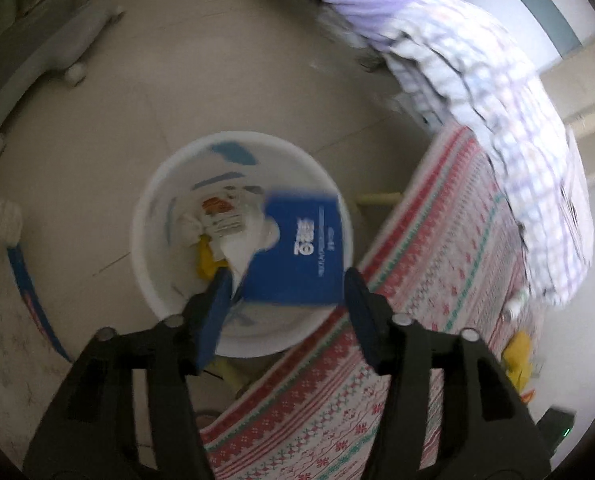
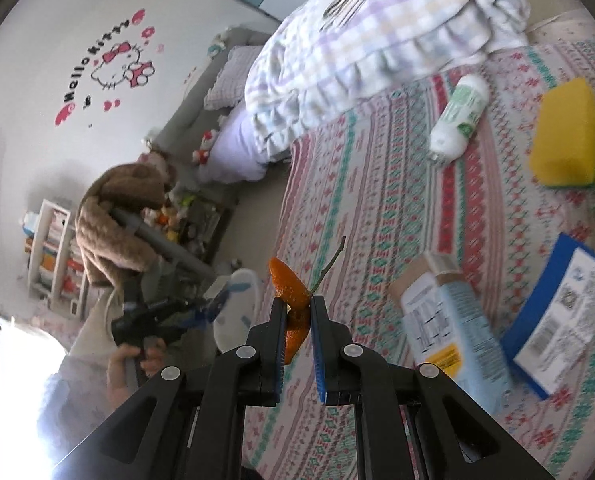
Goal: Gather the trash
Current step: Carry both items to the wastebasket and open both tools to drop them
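White plastic makes up the round bin [image 1: 149,216] on the floor, right beside the bed [image 1: 437,264]. The left gripper [image 1: 287,280] points down over it. Its jaws stand apart, and a blue box [image 1: 301,252] sits between them, over the bin's mouth. The blue fingers [image 1: 217,300] do not seem to press on the box, though the picture is blurry there. Down in the bin lie a crumpled white tissue [image 1: 189,224], a small printed wrapper [image 1: 221,212] and something yellow [image 1: 207,258].

From the other side, the right gripper [image 2: 299,312] has its jaws close together, pinching a piece of orange peel [image 2: 285,280] with a thin stem [image 2: 331,258] poking up. It is held above the bed's patterned sheet [image 2: 377,184].

More trash lies on the sheet: a pale blue carton [image 2: 453,320] near the gripper, a second blue box [image 2: 557,316] beside it, a white bottle [image 2: 459,116] farther up, and a yellow sponge [image 2: 563,132] near the edge. A checked blanket [image 2: 361,44] is heaped at the top.

A hand [image 2: 137,360] holds the other gripper's handle by the bin.
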